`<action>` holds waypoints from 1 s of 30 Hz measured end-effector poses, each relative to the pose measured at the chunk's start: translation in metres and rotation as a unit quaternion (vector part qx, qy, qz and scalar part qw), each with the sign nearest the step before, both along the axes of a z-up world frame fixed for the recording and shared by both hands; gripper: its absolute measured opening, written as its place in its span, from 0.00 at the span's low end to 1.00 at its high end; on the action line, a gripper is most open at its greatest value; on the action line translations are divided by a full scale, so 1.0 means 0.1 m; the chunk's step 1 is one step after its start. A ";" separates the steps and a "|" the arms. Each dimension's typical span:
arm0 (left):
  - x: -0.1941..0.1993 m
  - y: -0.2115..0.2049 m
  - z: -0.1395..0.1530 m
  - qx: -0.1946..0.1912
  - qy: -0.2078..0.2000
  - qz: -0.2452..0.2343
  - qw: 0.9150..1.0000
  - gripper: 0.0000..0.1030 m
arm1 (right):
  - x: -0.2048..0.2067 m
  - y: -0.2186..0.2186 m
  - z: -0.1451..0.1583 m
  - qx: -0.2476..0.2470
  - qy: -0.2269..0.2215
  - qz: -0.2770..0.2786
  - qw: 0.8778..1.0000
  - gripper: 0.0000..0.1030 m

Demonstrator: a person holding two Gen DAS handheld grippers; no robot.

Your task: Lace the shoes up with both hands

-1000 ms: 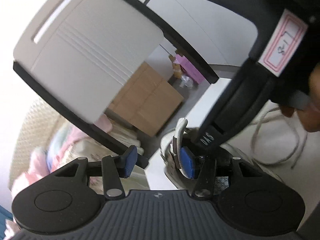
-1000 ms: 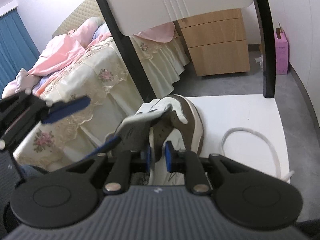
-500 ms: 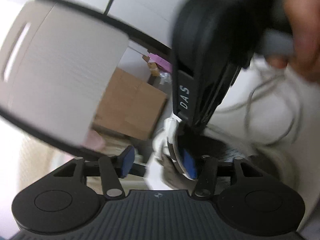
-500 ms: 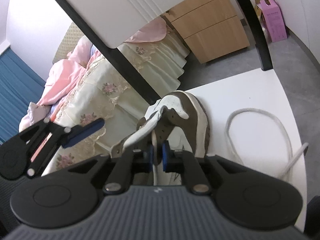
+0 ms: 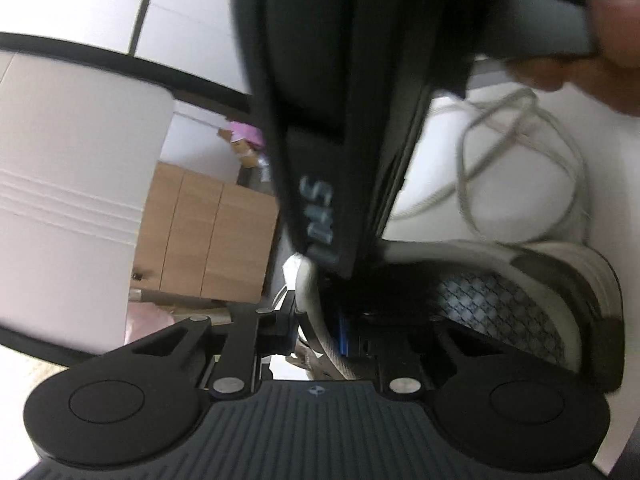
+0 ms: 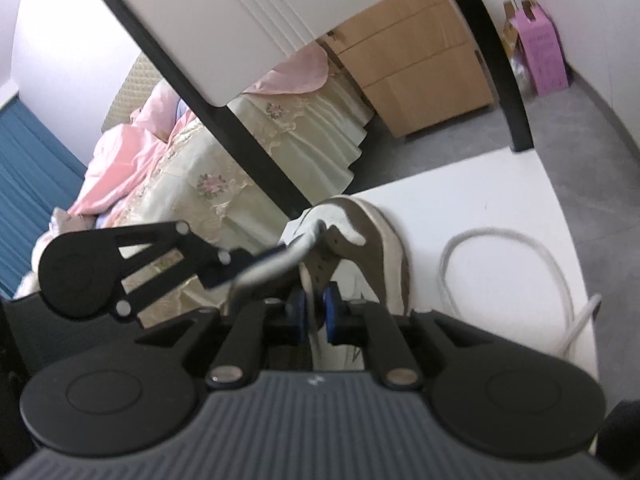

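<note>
A brown and white sneaker [image 6: 372,248] lies on the white table [image 6: 480,192], also in the left wrist view [image 5: 520,292]. My right gripper [image 6: 314,314] is shut on the white lace where it runs along the shoe's eyelet flap. My left gripper [image 5: 318,332] is shut on the white lace [image 5: 316,312] near its end, just left of the shoe; in the right wrist view it [image 6: 256,264] pinches the grey lace tip [image 6: 296,252] over the shoe's tongue. The right gripper's body [image 5: 352,120] fills the top of the left view.
The rest of the white lace lies in a loose loop on the table right of the shoe [image 6: 512,264]. A chair back [image 6: 240,20] stands beyond the table. A bed [image 6: 180,176], a wooden drawer unit [image 6: 420,72] and a pink box [image 6: 540,48] are behind.
My left gripper has closed from open onto the lace end at the shoe's tongue. My right gripper stays shut on the lace at the eyelet flap.
</note>
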State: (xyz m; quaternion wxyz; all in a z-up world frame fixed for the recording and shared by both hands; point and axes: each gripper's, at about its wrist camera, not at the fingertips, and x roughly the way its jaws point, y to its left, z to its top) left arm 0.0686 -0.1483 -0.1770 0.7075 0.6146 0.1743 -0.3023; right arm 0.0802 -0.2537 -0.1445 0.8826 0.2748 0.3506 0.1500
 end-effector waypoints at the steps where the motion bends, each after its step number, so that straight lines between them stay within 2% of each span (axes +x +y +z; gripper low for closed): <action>1: 0.01 0.01 0.00 0.003 0.004 -0.003 1.000 0.20 | 0.01 0.03 0.00 -0.012 -0.002 0.002 1.000 0.17; 4: 0.04 0.03 0.05 0.003 0.025 -0.010 1.000 0.20 | 0.03 0.15 -0.02 -0.050 -0.005 0.006 0.999 0.18; 7: 0.05 0.06 0.05 0.013 0.039 -0.028 0.999 0.20 | 0.05 0.01 -0.10 0.011 0.013 -0.023 1.000 0.13; 11: 0.04 0.06 0.03 0.028 0.057 -0.052 0.997 0.20 | 0.06 -0.21 -0.25 0.106 0.043 -0.060 0.992 0.12; 14: 0.07 0.04 0.04 0.037 0.075 -0.065 0.994 0.21 | 0.07 -0.28 -0.29 0.136 0.056 -0.071 0.987 0.12; 25: 0.37 -0.12 0.11 0.075 0.183 -0.083 0.977 0.23 | 0.10 -0.27 -0.23 0.112 0.054 -0.059 0.990 0.11; 30: 0.50 -0.24 0.11 0.095 0.210 -0.087 0.969 0.23 | 0.12 -0.29 -0.24 0.115 0.056 -0.052 0.990 0.12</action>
